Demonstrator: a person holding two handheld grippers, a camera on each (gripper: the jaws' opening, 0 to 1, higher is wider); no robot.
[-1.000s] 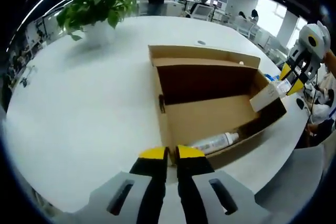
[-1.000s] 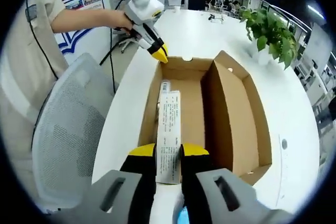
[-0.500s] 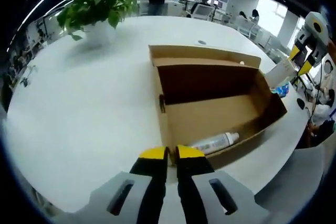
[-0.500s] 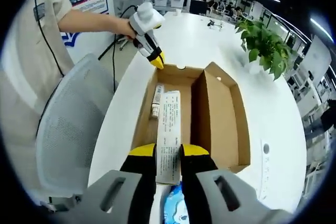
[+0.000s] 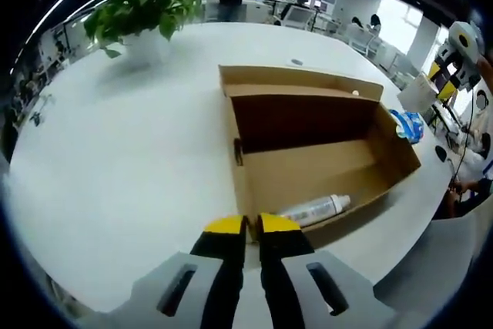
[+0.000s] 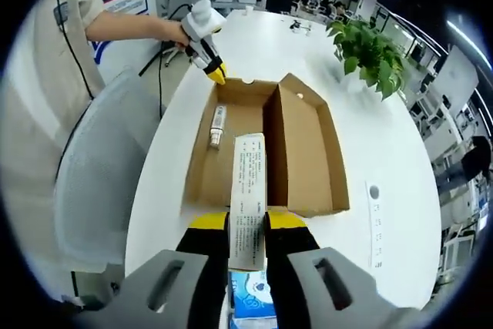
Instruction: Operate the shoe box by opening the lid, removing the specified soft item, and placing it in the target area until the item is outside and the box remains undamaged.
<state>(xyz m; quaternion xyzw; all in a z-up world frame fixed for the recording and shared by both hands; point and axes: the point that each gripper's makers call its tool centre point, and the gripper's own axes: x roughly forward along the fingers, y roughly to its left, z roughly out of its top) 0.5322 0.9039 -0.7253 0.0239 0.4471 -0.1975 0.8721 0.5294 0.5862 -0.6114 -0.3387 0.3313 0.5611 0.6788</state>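
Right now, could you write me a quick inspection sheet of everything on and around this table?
Surface: white table, mostly bare.
Job's things: brown shoe box open, lid folded back; a white tube lies inside. A long white carton is lifted above the box.
Clutter: blue-and-white packet on the table beside the box's end; potted plant at the far side.
Grippers: right gripper shut on the white carton; left gripper shut, empty, at the box's near wall.
Cables: black cable hanging beside the person's arm.
Surroundings: grey mesh chair, open office, people at distant desks.
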